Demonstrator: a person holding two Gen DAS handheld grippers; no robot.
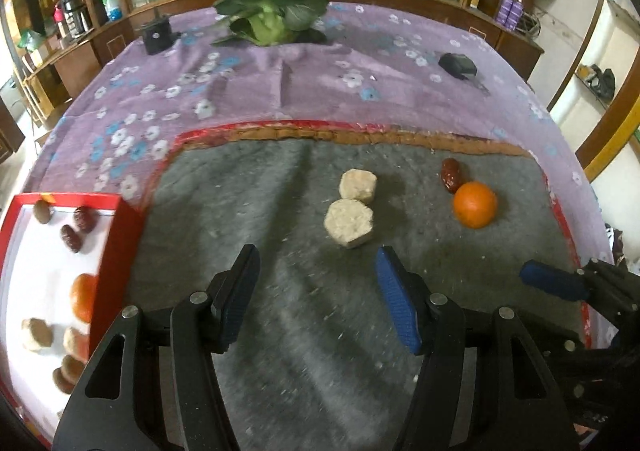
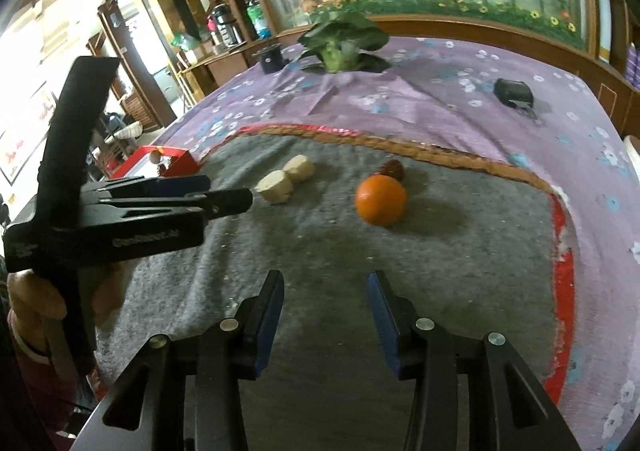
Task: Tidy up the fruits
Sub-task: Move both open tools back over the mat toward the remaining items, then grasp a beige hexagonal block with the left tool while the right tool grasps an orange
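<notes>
orange (image 2: 380, 199) beside date (image 2: 394, 169), grey mat (image 2: 460, 251)

Red box (image 1: 116, 247) running off the left edge, its wall hiding half an orange (image 1: 83, 297), brown pieces (image 1: 66, 373) inside possibly dates.
</notes>
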